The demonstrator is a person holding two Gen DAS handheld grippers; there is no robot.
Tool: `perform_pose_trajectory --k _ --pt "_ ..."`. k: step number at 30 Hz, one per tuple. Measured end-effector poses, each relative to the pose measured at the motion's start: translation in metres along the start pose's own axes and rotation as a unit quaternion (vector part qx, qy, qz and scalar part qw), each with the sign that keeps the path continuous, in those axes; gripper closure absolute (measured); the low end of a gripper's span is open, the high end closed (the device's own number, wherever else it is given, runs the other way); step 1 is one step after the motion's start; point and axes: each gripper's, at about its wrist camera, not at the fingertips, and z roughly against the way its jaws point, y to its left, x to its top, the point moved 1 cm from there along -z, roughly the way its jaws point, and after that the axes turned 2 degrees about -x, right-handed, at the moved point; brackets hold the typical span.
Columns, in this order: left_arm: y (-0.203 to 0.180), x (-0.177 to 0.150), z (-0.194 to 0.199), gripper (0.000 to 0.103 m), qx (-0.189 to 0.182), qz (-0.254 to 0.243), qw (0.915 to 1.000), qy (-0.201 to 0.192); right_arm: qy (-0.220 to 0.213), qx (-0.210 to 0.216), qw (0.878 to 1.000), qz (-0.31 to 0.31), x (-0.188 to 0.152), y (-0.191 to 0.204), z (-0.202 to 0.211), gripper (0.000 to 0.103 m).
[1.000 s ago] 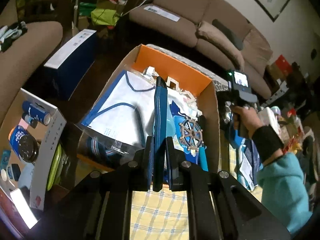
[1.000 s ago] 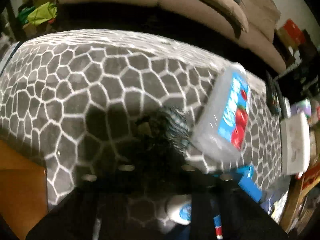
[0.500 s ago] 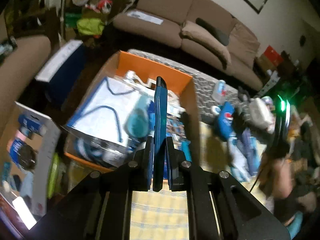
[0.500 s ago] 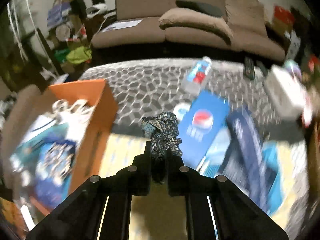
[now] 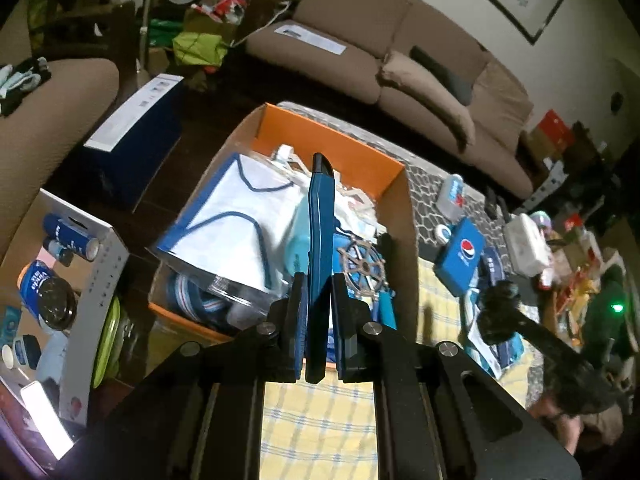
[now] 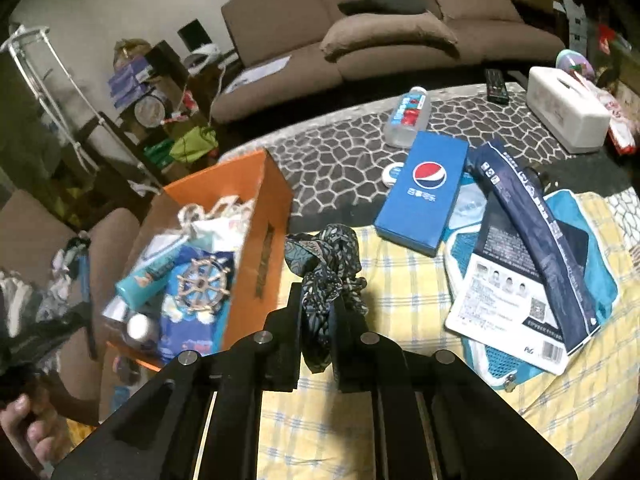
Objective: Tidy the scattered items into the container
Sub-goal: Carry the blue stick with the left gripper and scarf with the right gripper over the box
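Observation:
My left gripper (image 5: 319, 300) is shut on a flat blue case (image 5: 321, 240), held edge-up over the near end of the orange cardboard box (image 5: 352, 144). The box holds a white bib pack (image 5: 236, 208), a teal bottle and a ship-wheel ornament (image 5: 362, 266). My right gripper (image 6: 319, 312) is shut on a knotted dark patterned cloth (image 6: 328, 256), held above the yellow checked cloth just right of the box (image 6: 264, 216). It also shows at the right of the left wrist view (image 5: 496, 312).
On the table lie a blue Pepsi box (image 6: 424, 192), a water bottle (image 6: 408, 116), a small round tin (image 6: 394, 174), a folded navy umbrella (image 6: 532, 220) on a teal mesh pouch and packet, a white tissue box (image 6: 568, 108) and a remote (image 6: 496, 86). A sofa stands behind.
My right gripper has lifted away from the patterned tabletop with the cloth and swung left towards the box. My left gripper has stayed over the box with the blue case.

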Motion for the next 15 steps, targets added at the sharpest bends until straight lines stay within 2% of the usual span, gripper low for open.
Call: perform_pose_trajectory --k 4,7,10,15 --pt "0.005 0.006 0.002 0.093 -0.011 0.011 0.9999 -0.002 -0.007 0.0 1.0 0.015 0.0 0.01 0.002 0.092" --pt "0.004 0.008 0.006 0.093 0.002 -0.001 0.9998 -0.019 -0.009 -0.012 0.999 0.045 0.0 0.022 0.001 0.092" --pt "0.005 0.008 0.003 0.093 0.014 -0.006 0.9997 -0.019 -0.012 -0.014 0.998 0.063 -0.002 0.03 0.003 0.092" --pt "0.012 0.014 0.009 0.093 -0.002 0.003 0.9997 -0.024 -0.017 -0.01 0.997 0.07 -0.004 0.035 0.012 0.092"
